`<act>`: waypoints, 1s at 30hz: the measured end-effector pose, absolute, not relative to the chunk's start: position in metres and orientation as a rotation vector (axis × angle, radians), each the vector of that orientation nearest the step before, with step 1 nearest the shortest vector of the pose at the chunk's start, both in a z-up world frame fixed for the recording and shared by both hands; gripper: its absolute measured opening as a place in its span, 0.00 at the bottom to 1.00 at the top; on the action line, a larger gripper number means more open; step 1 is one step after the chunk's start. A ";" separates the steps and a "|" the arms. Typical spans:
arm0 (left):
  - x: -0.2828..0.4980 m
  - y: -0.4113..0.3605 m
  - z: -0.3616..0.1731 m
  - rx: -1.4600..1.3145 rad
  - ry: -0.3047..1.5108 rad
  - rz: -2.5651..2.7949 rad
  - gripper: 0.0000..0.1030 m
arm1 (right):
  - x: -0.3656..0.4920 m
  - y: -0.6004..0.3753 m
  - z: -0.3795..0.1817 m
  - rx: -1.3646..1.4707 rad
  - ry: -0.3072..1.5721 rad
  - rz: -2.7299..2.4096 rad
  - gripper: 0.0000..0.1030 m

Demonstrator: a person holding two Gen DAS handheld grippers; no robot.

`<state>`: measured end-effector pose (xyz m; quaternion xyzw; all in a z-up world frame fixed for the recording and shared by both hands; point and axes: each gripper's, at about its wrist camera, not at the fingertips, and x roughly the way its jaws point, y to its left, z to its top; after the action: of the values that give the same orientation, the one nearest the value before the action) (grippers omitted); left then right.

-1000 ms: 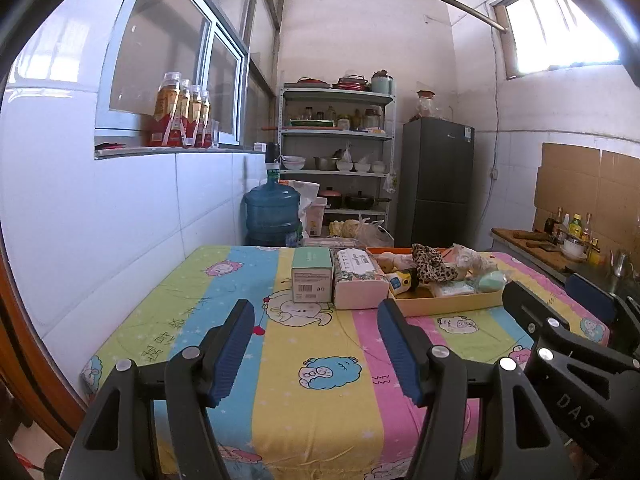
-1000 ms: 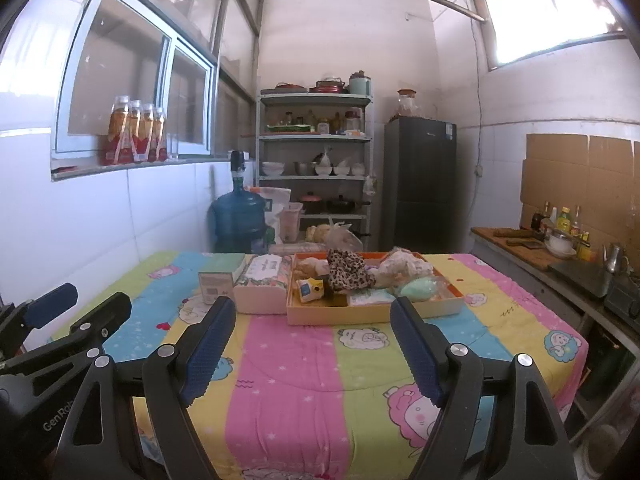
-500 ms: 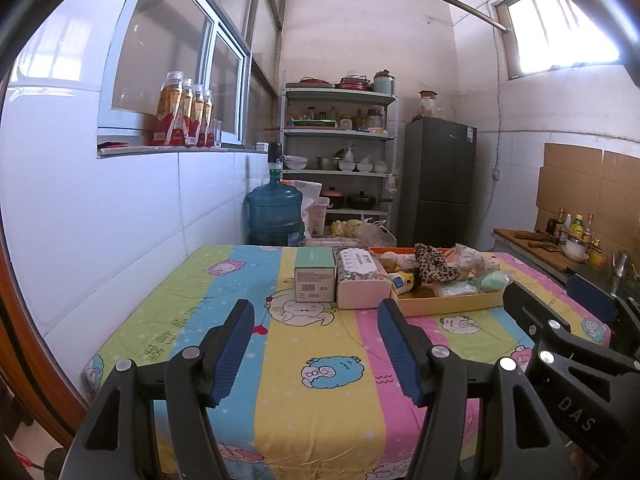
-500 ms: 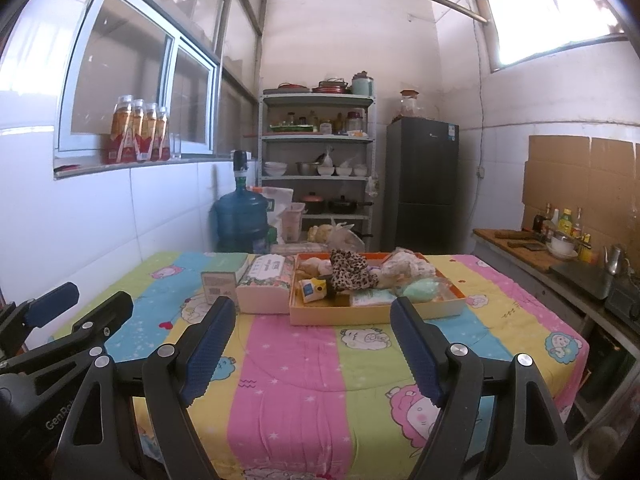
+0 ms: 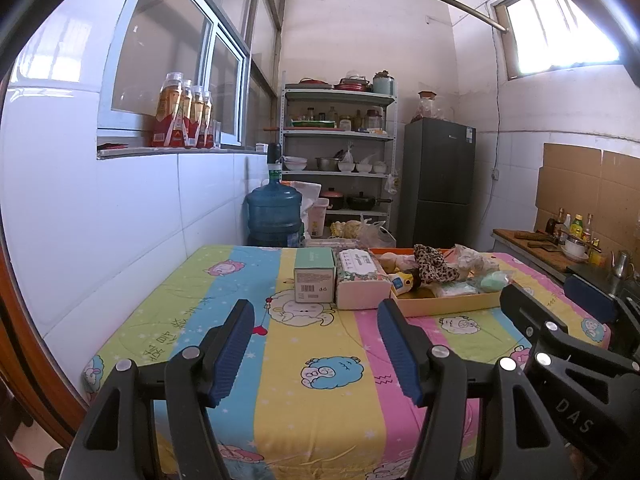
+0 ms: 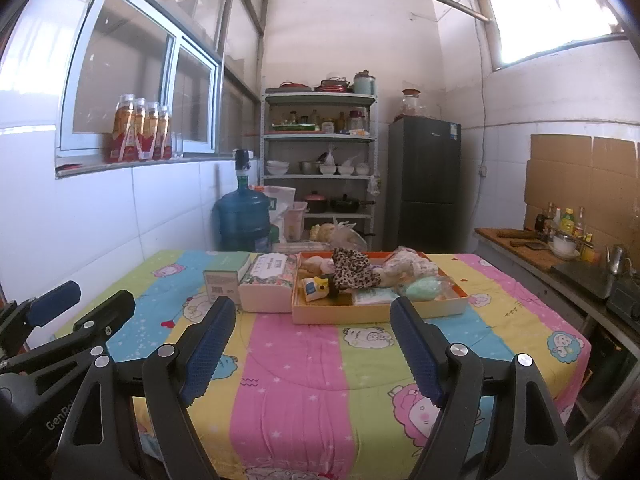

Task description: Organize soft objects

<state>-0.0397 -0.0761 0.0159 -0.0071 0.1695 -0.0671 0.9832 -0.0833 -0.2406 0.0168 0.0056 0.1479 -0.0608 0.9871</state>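
An orange tray stands at the far middle of the table and holds several soft things: a leopard-print cloth, a pale green pouch, a cream bundle and a small yellow box. The tray also shows in the left wrist view, with the leopard cloth. My left gripper is open and empty above the near table. My right gripper is open and empty, well short of the tray.
A tissue pack and a green-topped carton stand left of the tray. The table has a striped cartoon cloth. Behind are a blue water jug, shelves and a fridge. A counter runs along the right.
Both views have shifted very slightly; the grippers stay open and nothing on the table has moved.
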 end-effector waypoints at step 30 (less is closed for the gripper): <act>-0.039 -0.075 0.019 -0.010 0.338 -0.134 0.62 | -0.082 -0.240 0.016 0.012 0.297 -0.120 0.79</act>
<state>-0.0394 -0.0749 0.0190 -0.0052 0.1678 -0.0668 0.9835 -0.0823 -0.2405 0.0163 0.0059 0.1479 -0.0597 0.9872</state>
